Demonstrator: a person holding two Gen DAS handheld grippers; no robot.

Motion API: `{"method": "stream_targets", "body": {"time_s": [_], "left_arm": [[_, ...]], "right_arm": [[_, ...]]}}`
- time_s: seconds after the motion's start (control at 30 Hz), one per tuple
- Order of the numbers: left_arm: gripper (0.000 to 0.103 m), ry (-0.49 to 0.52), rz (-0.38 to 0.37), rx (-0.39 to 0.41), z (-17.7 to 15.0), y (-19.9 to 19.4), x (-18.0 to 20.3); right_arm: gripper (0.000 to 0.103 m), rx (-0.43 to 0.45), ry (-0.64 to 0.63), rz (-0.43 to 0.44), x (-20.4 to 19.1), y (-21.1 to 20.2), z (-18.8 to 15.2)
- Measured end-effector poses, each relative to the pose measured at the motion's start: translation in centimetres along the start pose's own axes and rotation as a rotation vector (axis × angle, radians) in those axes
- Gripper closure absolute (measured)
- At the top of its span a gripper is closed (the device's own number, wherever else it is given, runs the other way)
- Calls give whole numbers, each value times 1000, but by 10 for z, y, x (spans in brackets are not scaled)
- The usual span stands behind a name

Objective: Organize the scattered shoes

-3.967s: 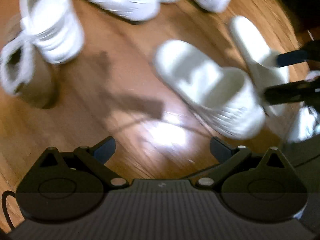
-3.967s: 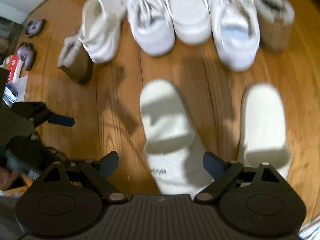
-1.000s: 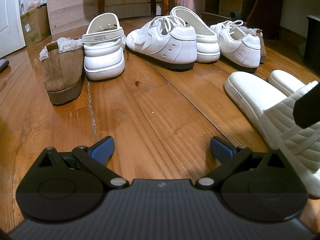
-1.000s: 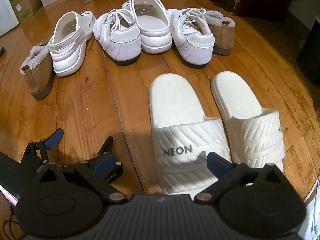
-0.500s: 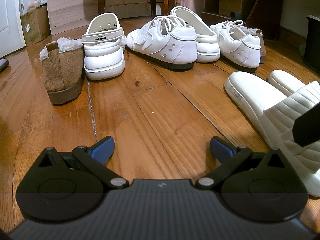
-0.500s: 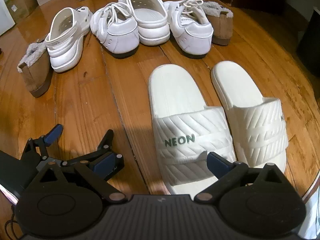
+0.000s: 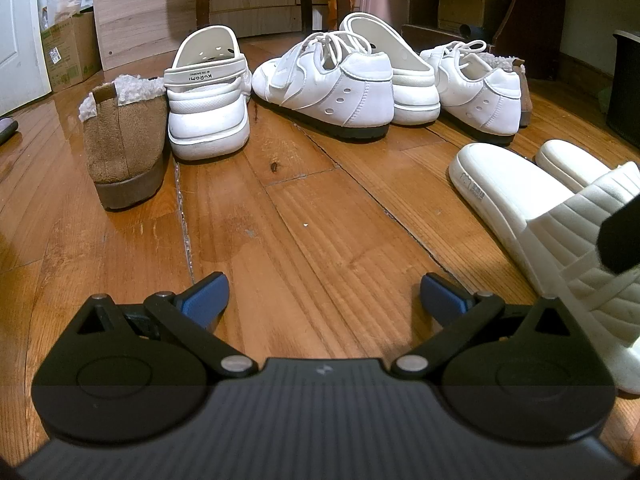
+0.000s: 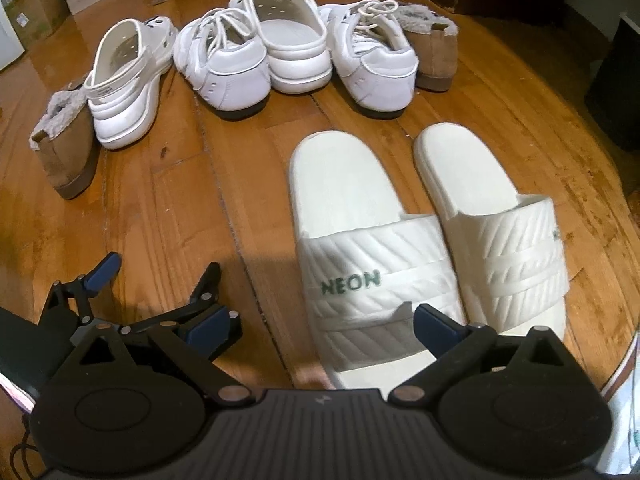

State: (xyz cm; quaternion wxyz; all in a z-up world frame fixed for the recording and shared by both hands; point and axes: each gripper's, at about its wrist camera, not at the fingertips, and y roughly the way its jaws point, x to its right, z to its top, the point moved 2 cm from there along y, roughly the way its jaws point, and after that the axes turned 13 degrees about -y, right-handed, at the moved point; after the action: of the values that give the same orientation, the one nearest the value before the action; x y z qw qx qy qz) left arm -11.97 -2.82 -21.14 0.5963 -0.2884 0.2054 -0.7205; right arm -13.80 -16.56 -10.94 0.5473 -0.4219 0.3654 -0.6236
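Your right gripper (image 8: 322, 326) has crept closer over the NEON slide (image 8: 372, 252) since a second ago; your left gripper (image 7: 322, 298) hasn't moved — both released, empty. Only the right view shows the slide pair (image 8: 496, 220) side by side, near right on the wood floor (image 8: 180, 200).

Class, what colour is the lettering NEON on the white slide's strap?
Dark green, on the white slide; clearest in the right wrist view.

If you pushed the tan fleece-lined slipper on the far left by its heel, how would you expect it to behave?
The tan slipper stands upright on a flat sole, so it would probably slide, not roll. Its fabric heel looks soft and may buckle. The wood floor looks glossy, so it should slide easily.
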Motion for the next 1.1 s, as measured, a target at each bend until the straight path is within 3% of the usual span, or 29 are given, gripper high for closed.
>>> {"method": "stream_targets", "body": {"time_s": [0.33, 0.5, 0.63, 0.77, 0.97, 1.03, 1.1], "left_arm": [[0, 0, 0, 0, 0, 0, 0], [0, -8, 10, -9, 0, 0, 1], [0, 26, 13, -215, 20, 4, 8], [0, -9, 91, -416, 37, 14, 20], [0, -20, 94, -573, 49, 25, 30], [0, -117, 42, -617, 54, 21, 27], [0, -147, 6, -633, 58, 12, 28]], "right_arm": [[4, -34, -8, -22, 15, 2, -11], [4, -131, -85, 14, 37, -19, 5], [4, -211, -156, 66, 62, -40, 26], [4, -270, -144, 112, 80, -39, 42], [4, -300, -279, 125, 71, -31, 52], [4, -346, -301, 135, 67, -24, 53], [4, -413, -309, 176, 62, -18, 55]]}}
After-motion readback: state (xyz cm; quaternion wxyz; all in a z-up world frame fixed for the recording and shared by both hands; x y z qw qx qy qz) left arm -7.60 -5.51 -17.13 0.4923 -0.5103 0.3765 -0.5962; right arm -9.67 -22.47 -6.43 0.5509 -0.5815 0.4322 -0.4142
